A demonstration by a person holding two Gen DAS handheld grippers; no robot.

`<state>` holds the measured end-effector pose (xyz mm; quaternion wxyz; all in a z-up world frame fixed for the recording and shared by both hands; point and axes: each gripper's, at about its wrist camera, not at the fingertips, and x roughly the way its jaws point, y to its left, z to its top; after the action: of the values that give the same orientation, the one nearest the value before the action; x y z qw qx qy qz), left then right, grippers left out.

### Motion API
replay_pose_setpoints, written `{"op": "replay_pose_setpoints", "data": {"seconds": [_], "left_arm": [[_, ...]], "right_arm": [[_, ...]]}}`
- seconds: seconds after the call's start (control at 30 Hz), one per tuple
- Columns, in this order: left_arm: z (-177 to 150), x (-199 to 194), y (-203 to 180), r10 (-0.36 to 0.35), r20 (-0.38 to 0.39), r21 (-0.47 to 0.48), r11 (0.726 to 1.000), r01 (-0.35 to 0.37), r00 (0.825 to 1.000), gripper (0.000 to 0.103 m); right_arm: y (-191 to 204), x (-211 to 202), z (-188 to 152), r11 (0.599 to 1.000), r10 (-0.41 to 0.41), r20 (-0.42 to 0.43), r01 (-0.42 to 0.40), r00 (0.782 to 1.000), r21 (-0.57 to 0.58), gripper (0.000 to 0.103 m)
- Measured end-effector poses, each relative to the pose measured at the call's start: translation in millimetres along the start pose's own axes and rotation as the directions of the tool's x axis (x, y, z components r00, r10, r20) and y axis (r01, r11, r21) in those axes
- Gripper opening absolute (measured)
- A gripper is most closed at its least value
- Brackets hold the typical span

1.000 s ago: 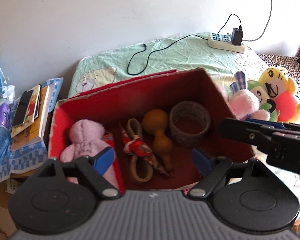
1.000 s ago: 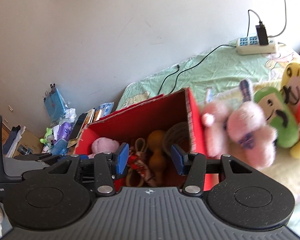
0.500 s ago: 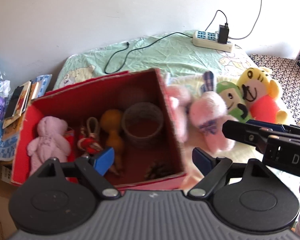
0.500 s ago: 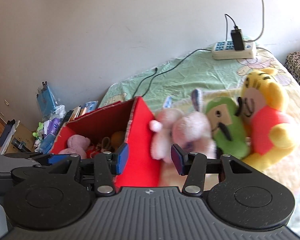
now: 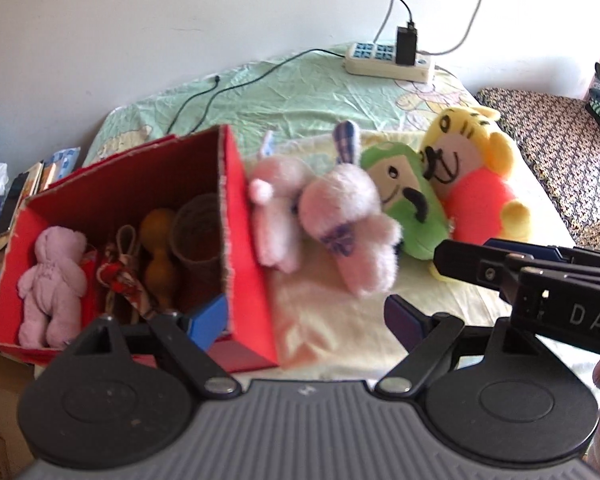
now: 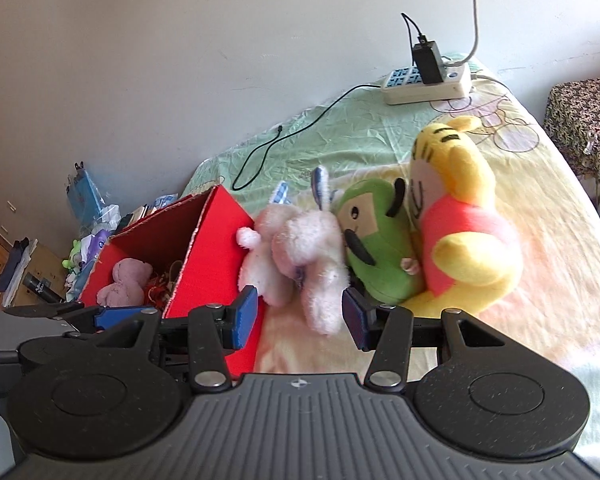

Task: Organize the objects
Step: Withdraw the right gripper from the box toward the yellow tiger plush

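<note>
A red box [image 5: 246,248] [image 6: 208,252] sits at the bed's left edge, holding a pink teddy [image 5: 52,272] [image 6: 126,280], a patterned pouch [image 5: 120,276], an orange gourd [image 5: 158,248] and a woven ring [image 5: 198,232]. Beside its right wall lie two pink rabbit plushes [image 5: 340,216] [image 6: 312,252], a green plush [image 5: 404,204] [image 6: 374,248] and a yellow tiger plush [image 5: 472,184] [image 6: 460,232]. My left gripper [image 5: 304,318] is open, above the box's near right corner. My right gripper [image 6: 298,314] is open just short of the rabbits, nothing between its fingers; it also shows in the left wrist view [image 5: 540,276].
A white power strip [image 5: 388,60] [image 6: 428,80] with a black charger and a black cable [image 6: 284,140] lies at the back of the bed by the wall. Books and clutter [image 5: 20,184] crowd the floor left of the box. A patterned stool [image 5: 556,132] stands right.
Both views have swung right, from over the box's inside to the plush toys beside it. Both grippers stayed open and nothing was picked up.
</note>
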<state>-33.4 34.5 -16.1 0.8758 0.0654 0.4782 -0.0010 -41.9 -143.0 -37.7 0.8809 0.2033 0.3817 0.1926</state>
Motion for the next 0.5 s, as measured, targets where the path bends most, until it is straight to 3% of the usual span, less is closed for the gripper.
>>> {"op": "replay_pose_setpoints", "data": {"seconds": [0.5], "left_arm": [[-3.5, 17.1, -50.4, 0.005, -0.048, 0.027, 1.000, -0.004, 0.999, 0.087]], "right_arm": [[-58.4, -10.6, -4.8, 0.992, -0.062, -0.031, 0.065, 0.998, 0.104, 0.051]]}}
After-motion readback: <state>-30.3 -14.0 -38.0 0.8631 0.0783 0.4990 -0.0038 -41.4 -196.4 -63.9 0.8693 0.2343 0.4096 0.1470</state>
